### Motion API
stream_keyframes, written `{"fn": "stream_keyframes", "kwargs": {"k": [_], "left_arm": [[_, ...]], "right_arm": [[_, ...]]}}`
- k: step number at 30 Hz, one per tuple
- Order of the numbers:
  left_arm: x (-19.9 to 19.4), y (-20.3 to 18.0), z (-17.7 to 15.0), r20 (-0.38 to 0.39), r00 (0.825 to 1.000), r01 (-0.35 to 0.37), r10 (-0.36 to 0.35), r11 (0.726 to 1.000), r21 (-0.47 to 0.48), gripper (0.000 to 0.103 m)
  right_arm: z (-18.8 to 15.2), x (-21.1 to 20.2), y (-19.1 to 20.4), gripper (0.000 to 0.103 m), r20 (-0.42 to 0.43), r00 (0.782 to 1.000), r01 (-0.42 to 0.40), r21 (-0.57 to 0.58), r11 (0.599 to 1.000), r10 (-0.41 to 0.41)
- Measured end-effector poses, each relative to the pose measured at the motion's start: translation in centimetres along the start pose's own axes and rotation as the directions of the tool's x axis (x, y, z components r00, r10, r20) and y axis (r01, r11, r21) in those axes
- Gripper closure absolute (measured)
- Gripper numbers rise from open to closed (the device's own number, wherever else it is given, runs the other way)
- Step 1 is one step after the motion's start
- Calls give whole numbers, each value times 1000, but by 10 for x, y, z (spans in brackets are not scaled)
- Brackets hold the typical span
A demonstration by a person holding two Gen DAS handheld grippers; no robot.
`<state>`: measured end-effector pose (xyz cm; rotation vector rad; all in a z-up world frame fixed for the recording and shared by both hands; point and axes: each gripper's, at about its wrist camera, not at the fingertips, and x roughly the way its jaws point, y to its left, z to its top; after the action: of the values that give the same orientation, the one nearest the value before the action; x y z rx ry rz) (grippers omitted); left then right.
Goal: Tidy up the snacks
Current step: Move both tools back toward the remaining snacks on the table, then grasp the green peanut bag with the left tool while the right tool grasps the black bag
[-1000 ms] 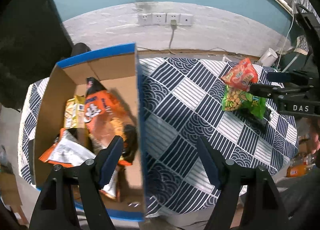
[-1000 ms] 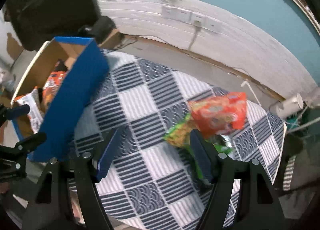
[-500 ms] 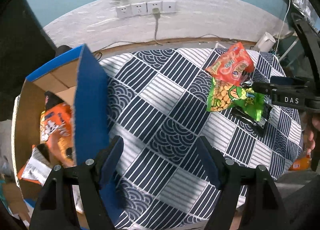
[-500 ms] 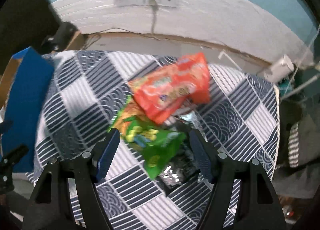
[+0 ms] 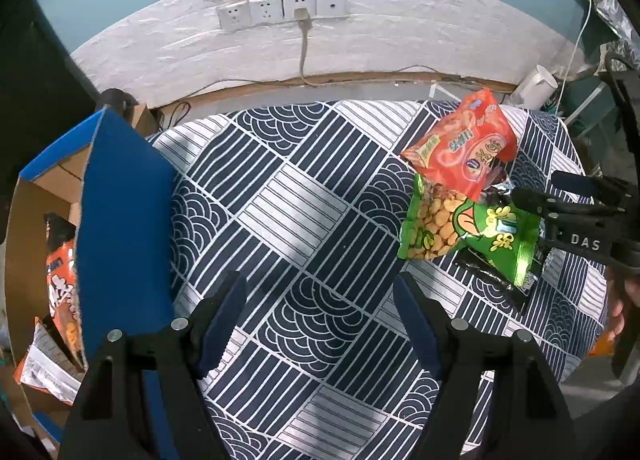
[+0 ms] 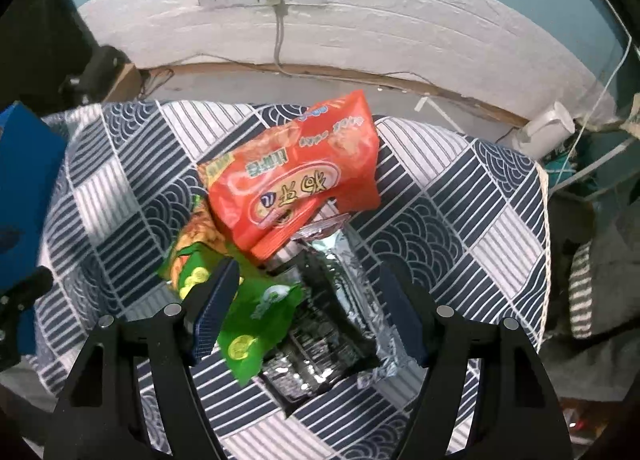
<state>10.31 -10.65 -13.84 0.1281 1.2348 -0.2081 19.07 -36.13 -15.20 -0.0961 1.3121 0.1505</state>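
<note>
Navy-and-white patterned cloth covers the table (image 5: 304,196), which stands before a white brick wall with a row of sockets (image 5: 282,10). Over bare cloth the left gripper (image 5: 320,294) hangs with its jaws apart and nothing between them. Left of it stands a blue cardboard box (image 5: 120,228), its near wall upright, with an orange snack bag (image 5: 60,280) inside. Over the snack pile at the table's right side the right gripper (image 6: 308,288) points down, jaws apart, clamped on nothing. Its left finger (image 6: 214,306) covers part of the green peanut bag (image 6: 256,320), and the black-and-silver packet (image 6: 332,312) lies between the fingers, its long axis running away from the camera toward the wall. A red-orange snack bag (image 6: 296,184) rests on top of both at the far end, tilted, its long axis slanting up to the right. Beyond the table's right edge sits a white cup-like object (image 6: 544,130) near trailing cables.
</note>
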Motion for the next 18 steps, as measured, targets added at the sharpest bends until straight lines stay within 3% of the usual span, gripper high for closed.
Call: {"fn": "stream_keyframes", "kwargs": {"k": [8, 15, 18], "left_arm": [[4, -3, -5, -22, 1000, 8, -8, 1000, 11, 26], [5, -1, -10, -37, 999, 10, -9, 1000, 11, 26], [4, 2, -13, -40, 999, 8, -8, 1000, 9, 26]], "right_arm": [[-13, 10, 27, 31, -104, 994, -42, -81, 996, 33], [-25, 23, 41, 30, -202, 972, -132, -63, 989, 116], [-29, 24, 49, 30, -207, 966, -164, -46, 985, 151]]}}
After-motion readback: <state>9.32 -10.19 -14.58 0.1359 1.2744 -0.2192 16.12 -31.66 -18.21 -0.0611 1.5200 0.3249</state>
